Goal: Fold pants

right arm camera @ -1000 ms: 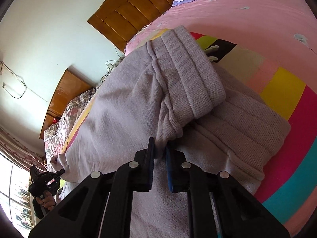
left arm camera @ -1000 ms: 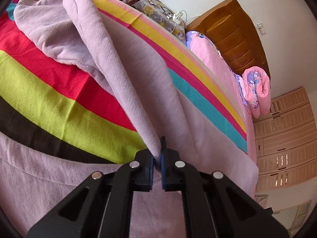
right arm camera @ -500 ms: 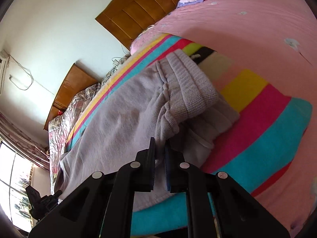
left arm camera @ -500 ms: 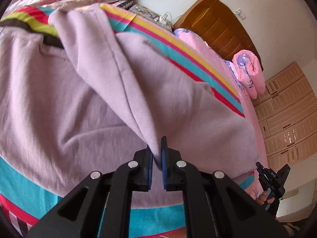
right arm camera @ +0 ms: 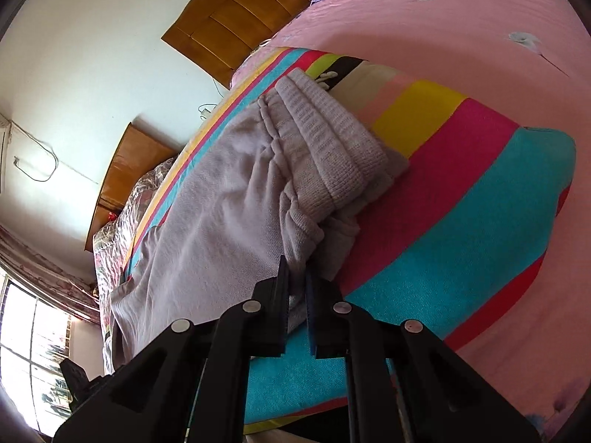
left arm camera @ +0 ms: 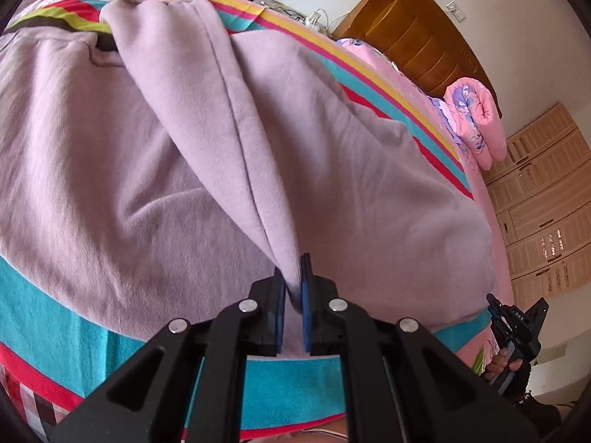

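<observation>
So the pants (left arm camera: 155,170) are lilac fleece ones, lying on a striped blanket (right arm camera: 480,199) over a pink bed (right arm camera: 461,26). Compared with a second ago, way more of the fabric is pulled toward the near edge: the big stretch of stripes that showed in the left view is now mostly covered by cloth, so one half looks to have been drawn over the other. My read is that the lengthwise fold is basically made and just needs laying flat.

The left gripper (left arm camera: 291,288) is clamped tight on a raised ridge of fabric running up from its tips. The right gripper (right arm camera: 295,288) is pinched shut on the cloth just below the ribbed waistband (right arm camera: 332,151), which is doubled over on itself.

Edges: the pants' lower edge sits close to the blanket's near edge in both views, so there isn't much room to pull closer. Plenty of open blanket and bed lies past the waistband. A wooden headboard (right arm camera: 240,18) is well apart.
</observation>
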Available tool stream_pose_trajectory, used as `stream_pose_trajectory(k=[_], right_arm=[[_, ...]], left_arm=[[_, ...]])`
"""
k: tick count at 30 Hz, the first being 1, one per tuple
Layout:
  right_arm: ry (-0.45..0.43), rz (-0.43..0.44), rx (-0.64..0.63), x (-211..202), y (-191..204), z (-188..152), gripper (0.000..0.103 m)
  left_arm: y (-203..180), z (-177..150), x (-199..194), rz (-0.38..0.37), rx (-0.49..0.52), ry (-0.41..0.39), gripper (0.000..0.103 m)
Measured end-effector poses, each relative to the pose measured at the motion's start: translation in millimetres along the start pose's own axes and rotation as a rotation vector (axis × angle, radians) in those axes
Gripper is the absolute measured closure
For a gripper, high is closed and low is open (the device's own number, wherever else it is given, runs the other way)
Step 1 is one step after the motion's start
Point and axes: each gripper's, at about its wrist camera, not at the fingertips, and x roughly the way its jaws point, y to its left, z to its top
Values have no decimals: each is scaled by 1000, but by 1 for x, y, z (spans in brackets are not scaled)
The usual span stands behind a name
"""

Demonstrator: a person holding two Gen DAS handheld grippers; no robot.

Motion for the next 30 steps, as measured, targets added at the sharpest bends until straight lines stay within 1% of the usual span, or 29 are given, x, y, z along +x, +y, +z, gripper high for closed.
stream_pose_trajectory(k=[2, 5, 8, 9, 10, 11, 12, 13, 14, 15, 20, 22, 24, 28, 30], right_arm=[[-10, -8, -21, -5, 7, 1, 95], [-7, -7, -29, -8, 11, 5, 95], [-10, -19, -20, -2, 7, 0, 94], [-18, -4, -22, -3, 8, -3, 85], [-14, 2, -26, -5, 10, -5, 81], [-7, 13, -29, -7, 12, -7, 79], [-1, 30, -32, -8, 15, -10, 73], [6, 42, -34, -9, 18, -14, 71], [23, 55, -39, -8, 21, -20, 71], [46, 76, -41, -6, 25, -26, 71], [148, 178, -74, 13, 58, -55, 71], [202, 199, -84, 26, 72, -65, 71], [237, 218, -97, 35, 82, -75, 71], [231, 220, -95, 44, 91, -74, 71], [235, 207, -106, 45, 94, -76, 73]], left_arm=[[1, 1, 1, 0, -5, 0, 96], [-4, 4, -13, -8, 19, -22, 95], [0, 3, -6, 0, 16, -6, 93], [3, 1, -2, 4, 6, 5, 92], [3, 0, 1, -2, 2, 5, 92], [3, 0, 0, -6, 4, -2, 89], [2, 1, 0, -18, 4, 1, 83], [2, 2, 0, -31, 2, -1, 80], [1, 2, -1, -33, 3, -3, 74], [-1, 3, 0, -30, 7, -3, 72], [-4, 6, 3, -44, 4, 3, 66], [-5, 7, 5, -48, -1, 5, 66], [-4, 10, 5, -53, -8, 4, 65], [-4, 11, 8, -51, -1, 6, 65], [-4, 11, 8, -45, 10, 1, 69]])
